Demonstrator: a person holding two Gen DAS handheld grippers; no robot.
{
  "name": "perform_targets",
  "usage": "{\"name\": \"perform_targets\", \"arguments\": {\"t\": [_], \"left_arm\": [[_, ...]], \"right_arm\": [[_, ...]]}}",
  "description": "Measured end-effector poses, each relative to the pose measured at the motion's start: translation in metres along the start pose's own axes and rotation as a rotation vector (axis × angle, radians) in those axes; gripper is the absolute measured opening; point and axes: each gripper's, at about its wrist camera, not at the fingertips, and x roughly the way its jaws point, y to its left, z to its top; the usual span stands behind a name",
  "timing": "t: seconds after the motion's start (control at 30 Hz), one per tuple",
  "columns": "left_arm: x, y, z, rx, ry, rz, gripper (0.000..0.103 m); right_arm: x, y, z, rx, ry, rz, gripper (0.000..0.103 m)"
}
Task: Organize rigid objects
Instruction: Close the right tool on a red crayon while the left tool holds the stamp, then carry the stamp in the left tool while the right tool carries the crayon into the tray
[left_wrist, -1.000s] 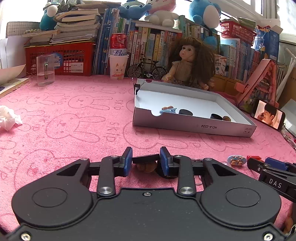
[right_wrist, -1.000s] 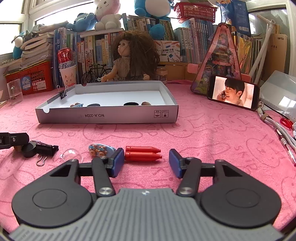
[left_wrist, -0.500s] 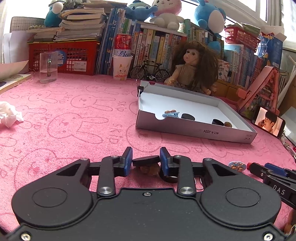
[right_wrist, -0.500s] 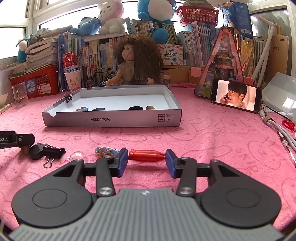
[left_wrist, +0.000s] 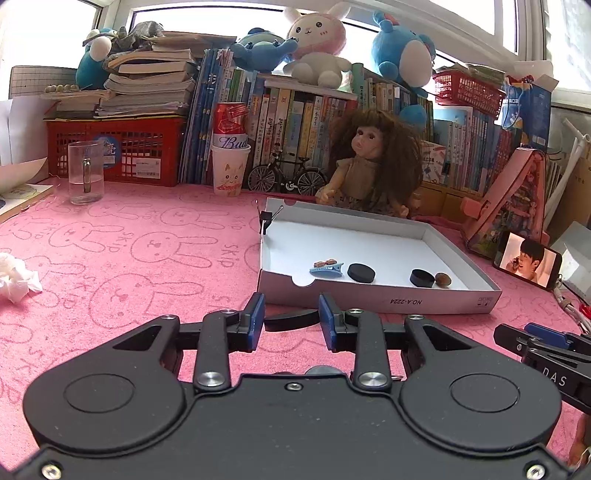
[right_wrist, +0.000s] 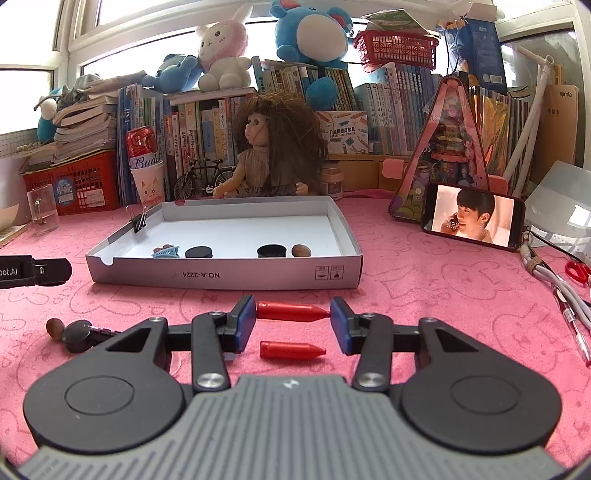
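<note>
My left gripper (left_wrist: 291, 318) is shut on a flat black disc (left_wrist: 291, 319) and holds it above the pink cloth, just short of the white box (left_wrist: 384, 301). The box holds a blue hair clip (left_wrist: 327, 269), two black discs (left_wrist: 361, 272) and a brown nut (left_wrist: 442, 279). My right gripper (right_wrist: 293, 320) is shut end to end on a red crayon-shaped piece (right_wrist: 291, 311), lifted off the cloth. A second red piece (right_wrist: 291, 350) lies on the cloth below it. The white box (right_wrist: 229, 274) is just ahead.
A brown nut (right_wrist: 54, 328) and a black binder clip (right_wrist: 79, 335) lie at the left. A phone (right_wrist: 472, 217), cables and scissors (right_wrist: 578, 271) sit at the right. A doll (right_wrist: 273, 147), books, a glass mug (left_wrist: 85, 177) and a crumpled tissue (left_wrist: 16, 275) surround the cloth.
Both grippers rose and moved toward the box. The left lifted the black disc off the cloth. The right closed on one red piece and raised it, leaving the other behind.
</note>
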Motion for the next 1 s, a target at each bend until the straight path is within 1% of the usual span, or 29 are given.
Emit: {"name": "perform_targets", "arguments": {"t": [0.27, 0.4, 0.5, 0.67, 0.8, 0.93, 1.0], "left_arm": [[0.01, -0.006, 0.026, 0.008, -0.021, -0.017, 0.03], [0.023, -0.007, 0.04, 0.01, -0.02, -0.019, 0.03], [0.034, -0.007, 0.05, 0.011, -0.012, -0.026, 0.03], [0.058, -0.007, 0.067, 0.02, 0.018, -0.049, 0.03], [0.083, -0.008, 0.079, 0.019, 0.083, -0.068, 0.03], [0.111, -0.007, 0.083, -0.004, 0.153, -0.044, 0.03], [0.123, -0.009, 0.082, 0.016, 0.176, -0.032, 0.03]], "right_arm": [[0.012, -0.012, 0.02, 0.04, -0.005, 0.008, 0.049], [0.022, -0.019, 0.031, 0.053, -0.002, 0.005, 0.049], [0.032, -0.026, 0.041, 0.067, 0.016, 0.006, 0.049], [0.059, -0.043, 0.062, 0.115, 0.088, 0.019, 0.049], [0.084, -0.054, 0.079, 0.171, 0.174, 0.037, 0.049], [0.11, -0.058, 0.091, 0.204, 0.255, 0.041, 0.049], [0.123, -0.058, 0.096, 0.198, 0.292, 0.028, 0.049]]}}
